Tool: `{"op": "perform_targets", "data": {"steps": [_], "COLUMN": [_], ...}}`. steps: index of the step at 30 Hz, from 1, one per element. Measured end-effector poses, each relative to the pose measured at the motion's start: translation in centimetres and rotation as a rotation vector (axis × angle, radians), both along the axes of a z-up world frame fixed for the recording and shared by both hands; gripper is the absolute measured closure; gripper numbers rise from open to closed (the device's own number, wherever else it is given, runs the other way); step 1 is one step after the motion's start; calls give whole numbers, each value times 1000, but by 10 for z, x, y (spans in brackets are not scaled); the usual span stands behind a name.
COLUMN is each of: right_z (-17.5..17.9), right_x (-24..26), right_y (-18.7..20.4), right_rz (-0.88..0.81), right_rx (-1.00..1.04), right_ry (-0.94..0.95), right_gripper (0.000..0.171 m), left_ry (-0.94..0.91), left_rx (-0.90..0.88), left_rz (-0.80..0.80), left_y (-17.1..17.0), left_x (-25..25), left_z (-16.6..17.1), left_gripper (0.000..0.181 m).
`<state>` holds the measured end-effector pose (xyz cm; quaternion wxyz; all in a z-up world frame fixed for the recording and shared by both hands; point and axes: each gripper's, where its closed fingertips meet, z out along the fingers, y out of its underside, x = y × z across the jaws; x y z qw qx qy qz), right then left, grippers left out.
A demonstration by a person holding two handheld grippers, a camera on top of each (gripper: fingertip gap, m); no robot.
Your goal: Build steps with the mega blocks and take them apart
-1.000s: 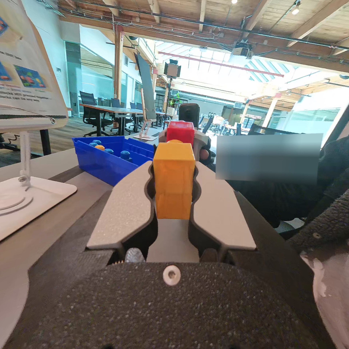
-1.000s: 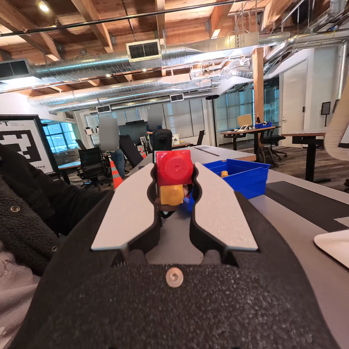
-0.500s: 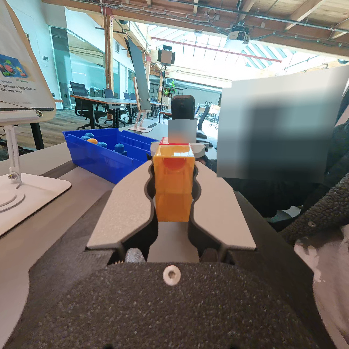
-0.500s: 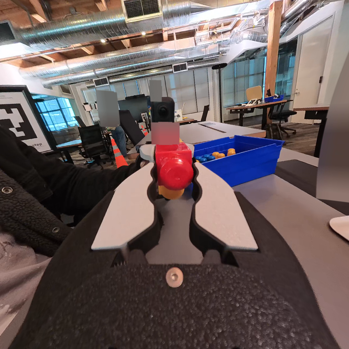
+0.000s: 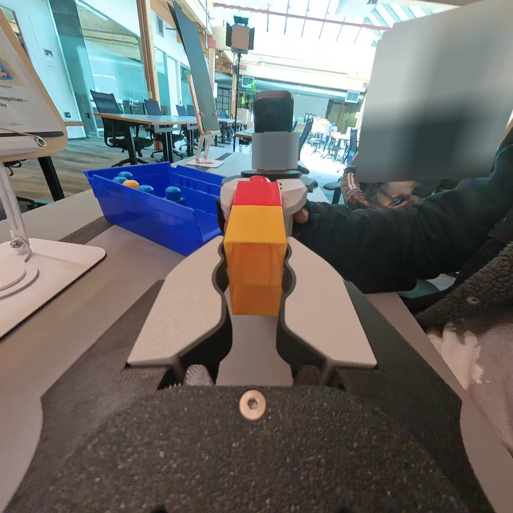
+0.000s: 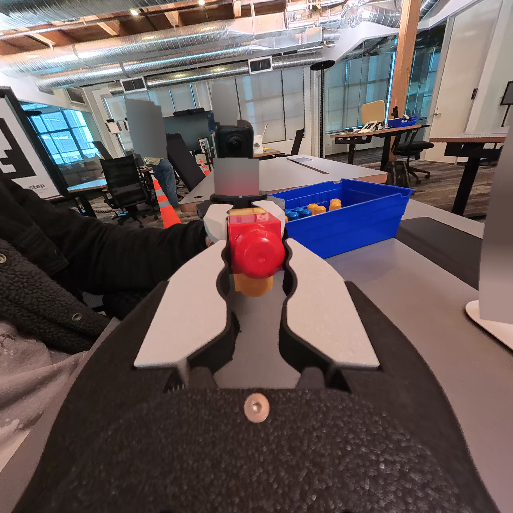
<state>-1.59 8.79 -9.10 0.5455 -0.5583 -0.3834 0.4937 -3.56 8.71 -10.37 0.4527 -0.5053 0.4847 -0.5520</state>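
A yellow-orange block [image 5: 255,266] is showing at centre frame, a red block [image 5: 257,193] just above it. Pale grey fingers [image 5: 191,302] are flanking them over speckled black housing [image 5: 249,455]. A bright blue bin [image 5: 155,213], upper left, is showing blue and orange blocks [image 5: 130,183].

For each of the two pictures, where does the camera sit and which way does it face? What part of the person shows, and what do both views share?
Left wrist view: sits on the left gripper, faces the right gripper across the table; yellow block in its fingers; a dark sleeve shows.
Right wrist view: sits on the right gripper, faces back at the left gripper; red block in its fingers; a dark sleeve shows.
Shared: both blocks, pressed end to end, and the blue bin.
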Motion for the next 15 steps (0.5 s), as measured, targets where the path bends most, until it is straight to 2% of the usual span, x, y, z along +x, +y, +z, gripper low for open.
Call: {"op": "perform_targets", "data": {"steps": [5, 15], "right_z": [7, 10], "right_x": [7, 11], "right_y": [-2, -5], "right_rz": [-19, -18], "right_rx": [20, 44], "right_ry": [-13, -41], "right_gripper": [136, 139], "left_ry": [-78, -65], "left_rx": [-45, -46], "left_rz": [-11, -35], "left_y": [2, -3], "left_x": [-5, -2], "left_z": [10, 6], "left_gripper": [145, 144]}}
